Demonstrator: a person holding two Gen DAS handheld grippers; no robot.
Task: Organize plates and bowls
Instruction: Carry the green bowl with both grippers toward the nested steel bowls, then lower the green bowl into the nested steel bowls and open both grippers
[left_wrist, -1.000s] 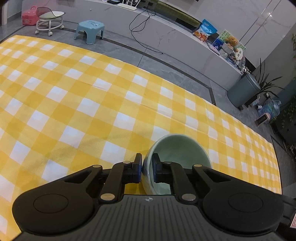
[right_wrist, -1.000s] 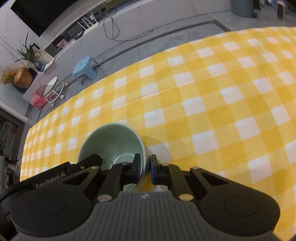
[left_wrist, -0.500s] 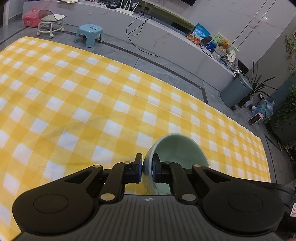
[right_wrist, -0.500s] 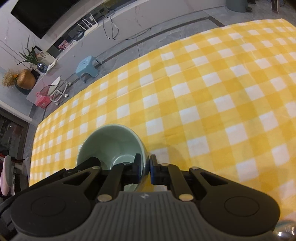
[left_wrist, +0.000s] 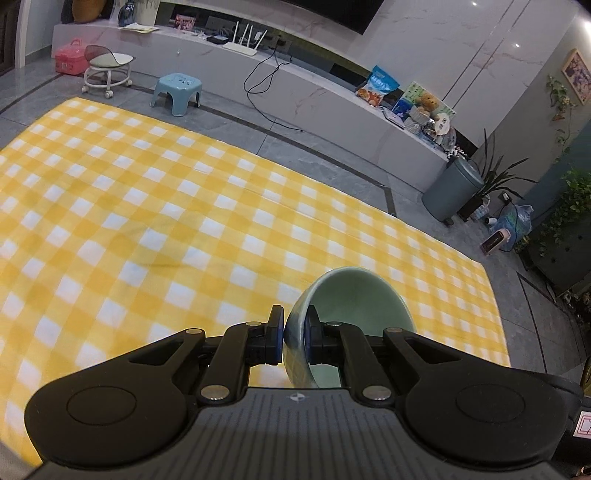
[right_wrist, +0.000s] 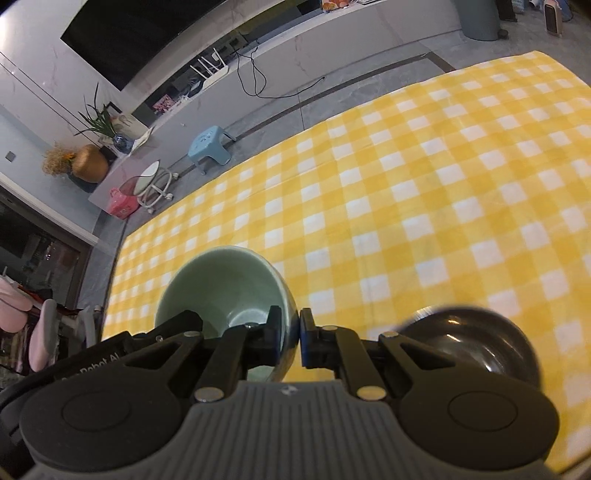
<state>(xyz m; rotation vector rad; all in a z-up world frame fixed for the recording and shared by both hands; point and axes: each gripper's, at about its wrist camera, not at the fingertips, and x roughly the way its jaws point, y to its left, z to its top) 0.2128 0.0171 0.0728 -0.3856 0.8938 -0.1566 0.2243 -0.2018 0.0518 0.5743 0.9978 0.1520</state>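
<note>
A pale green bowl (left_wrist: 354, 295) hangs above the yellow-and-white checked cloth (left_wrist: 147, 221), held by both grippers. My left gripper (left_wrist: 294, 328) is shut on the bowl's left rim, one pad outside the wall and one inside. In the right wrist view the same green bowl (right_wrist: 221, 280) sits left of centre, and my right gripper (right_wrist: 290, 332) is shut on its right rim. The other gripper's black housing (right_wrist: 110, 354) shows at the lower left. A dark glossy bowl (right_wrist: 469, 339) rests on the cloth (right_wrist: 443, 184) at the lower right, partly hidden by the right gripper's body.
Grey floor lies beyond the cloth's far edge. A light blue stool (left_wrist: 177, 92), a white wheeled stool (left_wrist: 109, 70) and a pink box (left_wrist: 70, 57) stand there. A grey bin (left_wrist: 452, 192) and plants are at the right, near a long low ledge.
Both grippers have risen and drawn back with the green bowl, so the cloth looks farther away. The dark bowl has come into the lower right of the right wrist view.
</note>
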